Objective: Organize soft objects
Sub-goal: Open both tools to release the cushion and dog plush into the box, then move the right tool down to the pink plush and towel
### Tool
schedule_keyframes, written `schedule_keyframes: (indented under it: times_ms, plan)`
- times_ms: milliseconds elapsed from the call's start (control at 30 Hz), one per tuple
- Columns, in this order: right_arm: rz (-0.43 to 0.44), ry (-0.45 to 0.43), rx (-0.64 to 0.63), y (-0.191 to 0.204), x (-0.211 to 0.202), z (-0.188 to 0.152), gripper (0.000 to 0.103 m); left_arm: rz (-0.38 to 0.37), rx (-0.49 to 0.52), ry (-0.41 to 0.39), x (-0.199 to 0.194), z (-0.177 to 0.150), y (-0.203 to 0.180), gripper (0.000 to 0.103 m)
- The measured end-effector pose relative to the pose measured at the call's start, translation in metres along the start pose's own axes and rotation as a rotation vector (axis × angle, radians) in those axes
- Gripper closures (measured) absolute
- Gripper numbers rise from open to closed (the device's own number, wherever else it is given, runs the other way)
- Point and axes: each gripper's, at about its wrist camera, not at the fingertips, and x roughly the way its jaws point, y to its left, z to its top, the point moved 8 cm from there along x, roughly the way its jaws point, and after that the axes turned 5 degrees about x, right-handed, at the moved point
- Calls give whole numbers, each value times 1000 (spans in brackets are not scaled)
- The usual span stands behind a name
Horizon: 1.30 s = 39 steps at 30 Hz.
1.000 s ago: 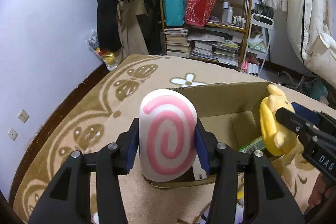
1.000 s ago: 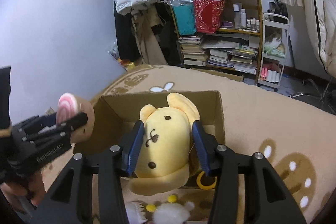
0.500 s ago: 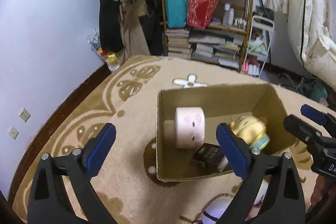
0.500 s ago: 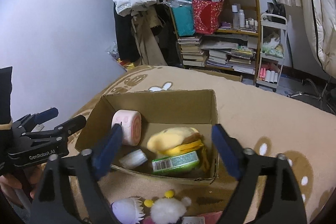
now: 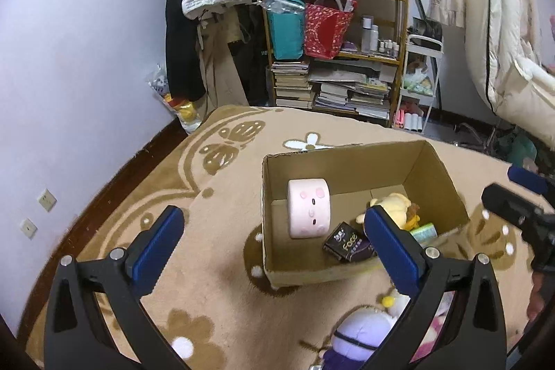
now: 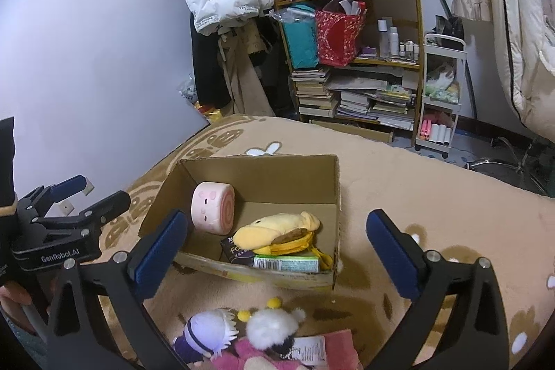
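Cardboard box (image 5: 433,162) now has the pink swirl roll plush (image 5: 309,208) and yellow plush (image 6: 274,231) lying inside
Left gripper (image 5: 274,252) and right gripper (image 6: 277,255) are both opening, nothing between the jaws; next grab is the purple-haired doll (image 6: 204,333) near the box's front edge, maybe tangled with its neighbours, plenty of bare rug (image 5: 208,283) to the left

Your right gripper (image 6: 275,252) was opening, empty, above the open brown cardboard box (image 6: 338,196), pink swirl-roll plush (image 6: 212,212), yellow plush dog (image 6: 274,231) inside.
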Motion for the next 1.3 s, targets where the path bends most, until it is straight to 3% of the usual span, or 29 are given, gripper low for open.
schedule_keyframes:
  times_ms: [133, 633, 1100, 1300]
  plan:
    - [2, 0, 18, -3, -12, -4, 0, 11, 29, 8, -13, -5, -5, 0]
    - [29, 31, 55, -4, -45, -47, 0, -58, -21, 107, -42, -54, -19, 0]
    - [9, 69, 43, -8, -42, -87, 0, -76, -20, 168, -27, -86, -27, 0]
    - [-2, 130, 71, -16, -27, -108, 8, -104, -10, 187, -16, -93, -36, 0]
